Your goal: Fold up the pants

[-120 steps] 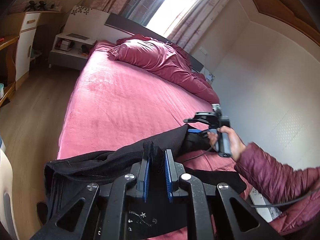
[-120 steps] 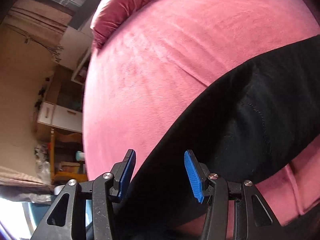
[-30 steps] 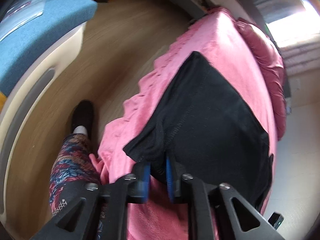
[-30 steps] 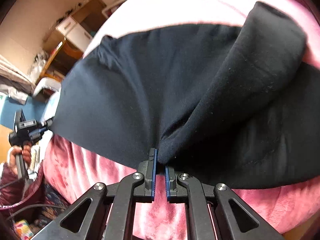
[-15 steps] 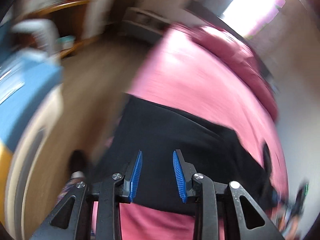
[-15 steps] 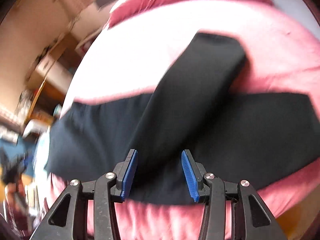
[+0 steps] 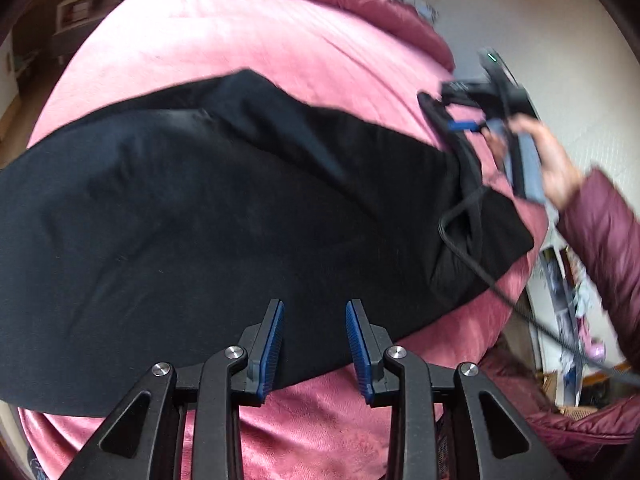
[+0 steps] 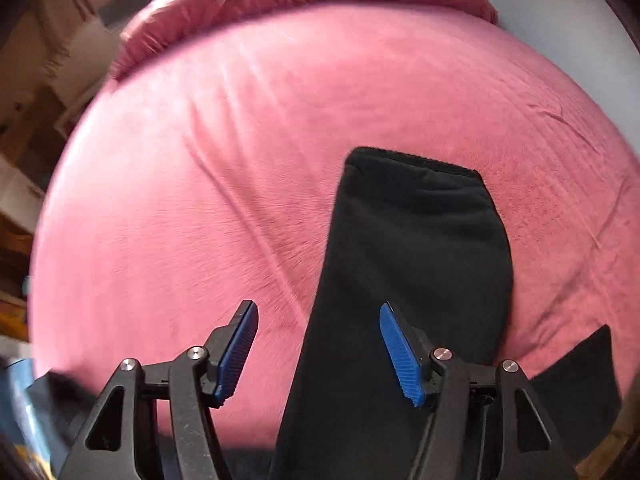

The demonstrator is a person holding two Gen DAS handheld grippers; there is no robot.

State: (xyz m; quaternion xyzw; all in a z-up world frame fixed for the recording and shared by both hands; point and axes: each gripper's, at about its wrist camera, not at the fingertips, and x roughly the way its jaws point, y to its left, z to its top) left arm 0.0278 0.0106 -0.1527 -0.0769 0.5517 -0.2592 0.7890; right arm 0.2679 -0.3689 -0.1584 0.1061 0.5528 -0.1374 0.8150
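Black pants (image 7: 208, 208) lie on the bed (image 7: 224, 40), beneath both parted tools.

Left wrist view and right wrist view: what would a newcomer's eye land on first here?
The black pants spread across the pink bed, filling the left wrist view. Next, one leg lies alone on the pink cover, beyond the open right gripper. The open left gripper hovers over the pants' near edge.
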